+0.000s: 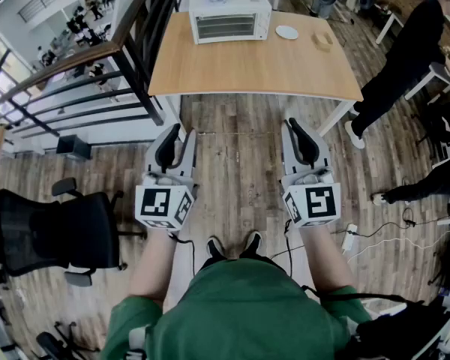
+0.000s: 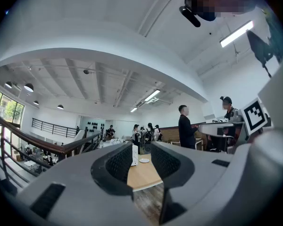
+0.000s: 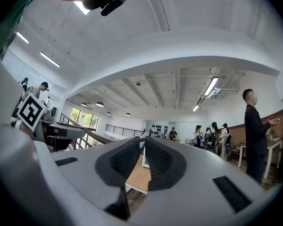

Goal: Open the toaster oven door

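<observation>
The white toaster oven (image 1: 230,15) stands at the far side of a wooden table (image 1: 255,70), its glass door shut. Both grippers hang over the wood floor, well short of the table's near edge. My left gripper (image 1: 174,132) is open, with a clear gap between its jaws and nothing in it. Through that gap the toaster oven (image 2: 134,154) and the table (image 2: 142,174) show far off. My right gripper (image 1: 294,126) is shut and empty. A sliver of the toaster oven (image 3: 144,160) shows between the tips of the right gripper (image 3: 142,149).
A white plate (image 1: 286,32) and a small tan object (image 1: 324,42) lie on the table right of the oven. A person in black (image 1: 401,58) stands at the table's right end. A black office chair (image 1: 52,231) is at my left, beside a dark railing (image 1: 97,88).
</observation>
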The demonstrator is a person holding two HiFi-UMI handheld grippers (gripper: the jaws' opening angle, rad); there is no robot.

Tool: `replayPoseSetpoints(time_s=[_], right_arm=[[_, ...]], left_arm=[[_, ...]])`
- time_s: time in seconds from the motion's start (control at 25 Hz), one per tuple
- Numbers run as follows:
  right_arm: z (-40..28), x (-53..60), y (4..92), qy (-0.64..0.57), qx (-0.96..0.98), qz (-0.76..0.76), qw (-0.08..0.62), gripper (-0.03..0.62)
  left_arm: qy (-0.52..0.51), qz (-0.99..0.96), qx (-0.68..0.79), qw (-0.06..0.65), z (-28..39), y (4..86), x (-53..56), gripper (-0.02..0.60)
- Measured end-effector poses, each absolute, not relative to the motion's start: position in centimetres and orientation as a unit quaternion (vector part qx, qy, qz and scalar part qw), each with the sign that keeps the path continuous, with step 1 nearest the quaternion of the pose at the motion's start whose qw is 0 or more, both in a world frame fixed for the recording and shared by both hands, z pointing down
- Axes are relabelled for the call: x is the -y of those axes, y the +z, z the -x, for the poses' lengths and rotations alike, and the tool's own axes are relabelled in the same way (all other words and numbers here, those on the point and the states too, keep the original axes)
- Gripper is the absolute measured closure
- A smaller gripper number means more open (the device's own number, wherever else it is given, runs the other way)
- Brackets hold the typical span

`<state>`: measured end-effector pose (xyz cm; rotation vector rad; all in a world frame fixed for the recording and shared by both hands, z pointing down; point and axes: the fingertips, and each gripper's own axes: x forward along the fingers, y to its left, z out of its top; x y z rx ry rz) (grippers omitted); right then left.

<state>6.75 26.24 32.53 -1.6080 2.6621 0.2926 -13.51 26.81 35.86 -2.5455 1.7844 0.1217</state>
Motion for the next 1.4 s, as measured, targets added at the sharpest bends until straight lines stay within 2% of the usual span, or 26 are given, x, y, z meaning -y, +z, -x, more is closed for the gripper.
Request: replayPoseSetpoints(time_s=[0.28, 0.64, 0.8, 0.84, 0.96, 1.4], right_arm=[[-9.3, -26.1, 32.4, 0.088, -0.855, 0.511, 0.016, 0.54], [-14.4, -25.7, 30.4, 0.098, -0.856, 0.503, 0.067, 0.54], [-16.3, -24.9, 31.2, 0.088, -0.859, 0.501, 0.059, 0.539], [-16.6, -24.5, 31.6, 0.082, -0.861, 0.499, 0.053, 0.534], [-17.0, -23.2, 32.5, 0.068, -0.868, 0.491, 0.038, 0.451], [-15.9, -17.6, 34.3, 0.062, -0.866, 0.495, 0.013, 0.445]], left_arm=[[0.034, 0.818, -0.574, 0.021, 10.6, 35.1, -26.8, 0.448], [0.041, 0.801, -0.596, 0.035, 6.8, 32.5, -26.5, 0.448], [0.033, 0.795, -0.603, 0.054, 5.3, 31.9, -26.8, 0.448], [0.029, 0.794, -0.605, 0.058, 5.0, 32.0, -26.6, 0.448], [0.022, 0.79, -0.609, 0.061, 4.4, 32.2, -25.6, 0.448], [0.039, 0.793, -0.608, 0.021, 5.6, 35.0, -19.1, 0.448]])
